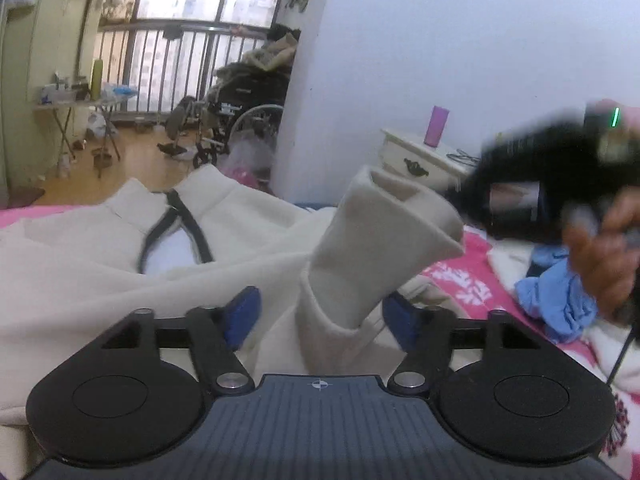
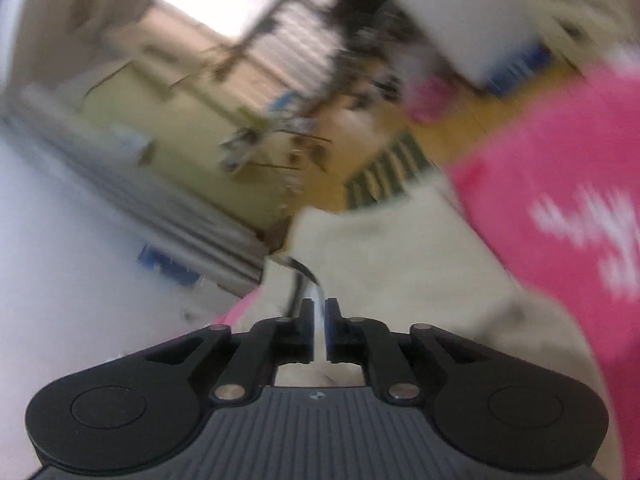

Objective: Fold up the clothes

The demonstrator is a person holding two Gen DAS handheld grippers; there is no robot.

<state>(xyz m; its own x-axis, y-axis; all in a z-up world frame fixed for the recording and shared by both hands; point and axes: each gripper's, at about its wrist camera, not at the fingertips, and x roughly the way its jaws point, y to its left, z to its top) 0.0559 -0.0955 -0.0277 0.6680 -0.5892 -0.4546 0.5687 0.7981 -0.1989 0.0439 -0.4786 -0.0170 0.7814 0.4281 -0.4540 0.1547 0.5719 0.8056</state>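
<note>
A cream jacket [image 1: 100, 264] with a dark zipper [image 1: 154, 232] lies spread on the pink bedspread [image 1: 460, 280]. One of its sleeves [image 1: 372, 240] stands up, cuff open at the top, between the blue pads [image 1: 242, 316] of my left gripper [image 1: 320, 320]. Those jaws stand wide and the left pad is clear of the cloth. In the left wrist view a person's hand [image 1: 600, 256] holds the blurred black right tool at the right edge. The right wrist view is smeared; my right gripper [image 2: 319, 320] hovers over the jacket [image 2: 400, 256] with a narrow gap between its jaws and nothing in it.
A white nightstand [image 1: 420, 156] with a purple cup [image 1: 438, 126] stands beyond the bed. A crumpled blue cloth [image 1: 560, 308] lies at the right on the bedspread. A loaded wheelchair [image 1: 240, 112] and a folding table [image 1: 76, 100] stand by the balcony railing.
</note>
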